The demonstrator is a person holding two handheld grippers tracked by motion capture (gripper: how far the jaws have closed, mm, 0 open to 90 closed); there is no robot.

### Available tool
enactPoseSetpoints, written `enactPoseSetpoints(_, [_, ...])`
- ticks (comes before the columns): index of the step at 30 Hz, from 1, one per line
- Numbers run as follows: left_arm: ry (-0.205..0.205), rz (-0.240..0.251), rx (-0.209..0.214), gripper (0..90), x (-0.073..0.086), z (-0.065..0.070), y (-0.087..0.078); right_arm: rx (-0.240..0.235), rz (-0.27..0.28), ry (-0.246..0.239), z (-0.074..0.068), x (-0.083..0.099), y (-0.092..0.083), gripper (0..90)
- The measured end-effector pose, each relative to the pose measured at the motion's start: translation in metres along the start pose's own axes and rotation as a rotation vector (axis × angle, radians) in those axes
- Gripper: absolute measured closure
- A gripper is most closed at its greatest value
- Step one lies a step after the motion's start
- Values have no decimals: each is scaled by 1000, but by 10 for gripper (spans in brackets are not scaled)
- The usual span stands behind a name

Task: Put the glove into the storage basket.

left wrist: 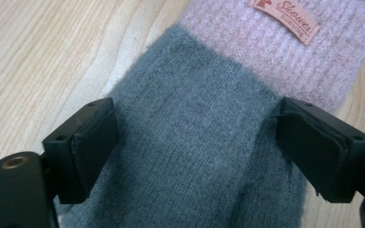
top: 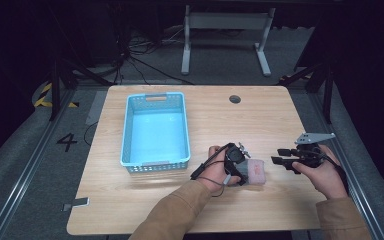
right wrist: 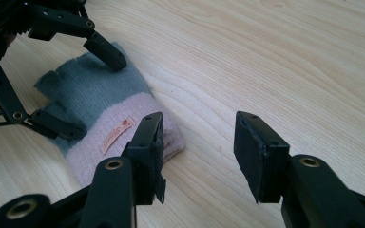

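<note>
Two hand-held grippers meet over a grey and pink glove (top: 254,172) lying flat on a wooden table (top: 210,120), to the right of a light blue basket (top: 155,131). The left gripper (top: 243,170) points down at the glove's grey part, its jaws straddling the knit on either side; the left gripper view shows the pads (left wrist: 95,142) at the fabric's edges without squeezing it, so the grip is released. The right gripper (top: 279,156) hovers just right of the glove, jaws spread wide with bare wood between them. Its own view shows one jaw in front of the glove's pink cuff (right wrist: 123,137), where an orange label (right wrist: 117,135) is sewn.
</note>
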State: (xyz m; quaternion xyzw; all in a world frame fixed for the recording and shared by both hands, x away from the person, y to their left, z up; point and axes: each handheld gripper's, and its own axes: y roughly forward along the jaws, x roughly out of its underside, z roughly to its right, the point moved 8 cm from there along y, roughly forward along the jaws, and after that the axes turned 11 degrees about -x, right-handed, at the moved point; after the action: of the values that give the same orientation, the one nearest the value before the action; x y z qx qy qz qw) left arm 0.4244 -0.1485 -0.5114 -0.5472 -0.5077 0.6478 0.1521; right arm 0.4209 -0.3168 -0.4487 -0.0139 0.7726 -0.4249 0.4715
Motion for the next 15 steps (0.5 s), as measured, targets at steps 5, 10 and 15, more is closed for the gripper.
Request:
enactPoseSetpoints(5, [-8,-12,-1,133,0,1,1,-3,2,3,0,0,0,540])
enactPoseSetpoints(10, [-5,-28,-4,133,0,2,1,5,7,8,0,0,0,535])
enactPoseSetpoints(15, [-6,-41,-13,159,0,3,0,10,12,9,1,0,-1,530])
